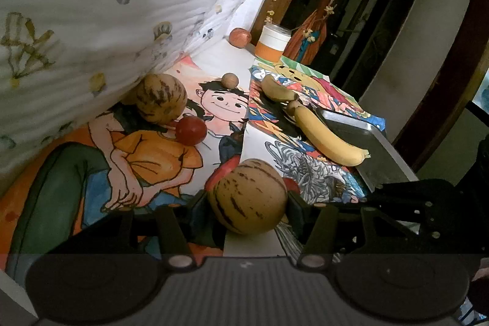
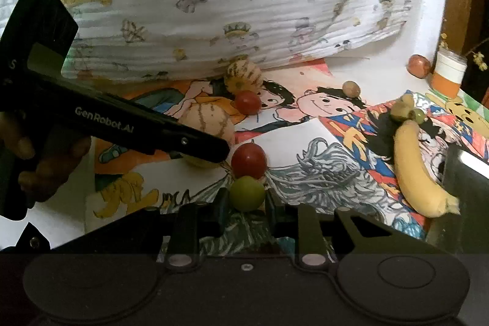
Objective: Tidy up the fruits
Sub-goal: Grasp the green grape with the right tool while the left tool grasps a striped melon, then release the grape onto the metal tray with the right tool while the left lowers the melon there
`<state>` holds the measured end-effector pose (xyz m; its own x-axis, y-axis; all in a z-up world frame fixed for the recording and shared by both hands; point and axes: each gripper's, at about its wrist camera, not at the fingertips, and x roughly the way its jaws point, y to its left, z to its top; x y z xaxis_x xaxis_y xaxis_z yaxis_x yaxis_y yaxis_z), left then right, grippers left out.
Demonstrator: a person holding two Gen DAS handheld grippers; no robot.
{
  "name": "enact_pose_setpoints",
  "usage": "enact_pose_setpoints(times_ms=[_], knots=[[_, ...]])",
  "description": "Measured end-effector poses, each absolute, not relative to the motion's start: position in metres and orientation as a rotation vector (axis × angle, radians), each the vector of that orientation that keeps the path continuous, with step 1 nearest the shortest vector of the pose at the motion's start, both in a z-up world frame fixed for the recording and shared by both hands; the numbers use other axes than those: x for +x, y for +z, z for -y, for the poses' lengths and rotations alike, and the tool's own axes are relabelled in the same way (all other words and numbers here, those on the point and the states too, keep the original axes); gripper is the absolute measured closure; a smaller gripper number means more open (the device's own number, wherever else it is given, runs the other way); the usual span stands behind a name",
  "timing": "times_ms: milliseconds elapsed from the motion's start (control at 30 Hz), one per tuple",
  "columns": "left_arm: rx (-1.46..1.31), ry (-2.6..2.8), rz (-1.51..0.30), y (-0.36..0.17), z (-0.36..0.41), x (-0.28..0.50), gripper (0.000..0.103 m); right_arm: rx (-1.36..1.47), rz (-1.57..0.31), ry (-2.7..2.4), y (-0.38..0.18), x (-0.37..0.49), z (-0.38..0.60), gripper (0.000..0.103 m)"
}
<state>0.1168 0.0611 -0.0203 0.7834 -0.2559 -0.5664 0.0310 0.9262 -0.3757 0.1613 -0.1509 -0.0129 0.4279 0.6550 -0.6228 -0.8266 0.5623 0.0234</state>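
Your left gripper (image 1: 248, 200) pinches a round, cream-yellow striped melon (image 1: 248, 199) with dark purple streaks, its fingers pressed to both sides. Your right gripper (image 2: 247, 203) has its fingers closed on a small green fruit (image 2: 247, 192), smooth and round, just above the drawings (image 2: 321, 170). A red tomato (image 2: 249, 160) touches it just beyond. Farther off lie a yellow banana (image 2: 418, 173) beside the metal tray (image 1: 366, 142), a second striped melon (image 1: 160, 101) under the printed blanket (image 1: 91, 5), and an orange-banded jar (image 1: 272, 43).
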Motion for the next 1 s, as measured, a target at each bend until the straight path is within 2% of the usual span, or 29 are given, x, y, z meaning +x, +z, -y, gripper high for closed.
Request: enact_pose_setpoints(times_ms=[300, 533, 767, 1000], knots=[[-0.415, -0.212, -0.622, -0.015, -0.057, 0.111, 0.044, -0.206, -0.582, 0.883, -0.002, 0.154, 0.183, 0.076], [-0.359, -0.256, -0.559, 0.019, -0.029, 0.13, 0.044, -0.116, -0.486, 0.756, 0.029, 0.161, 0.232, 0.076], [-0.342, -0.323, -0.5, 0.054, 0.015, 0.183, 0.044, -0.064, -0.445, 0.573, 0.057, 0.19, 0.284, 0.076], [-0.306, -0.382, -0.53, 0.052, 0.062, 0.245, 0.044, -0.04, -0.487, 0.435, 0.053, 0.227, 0.319, 0.076]])
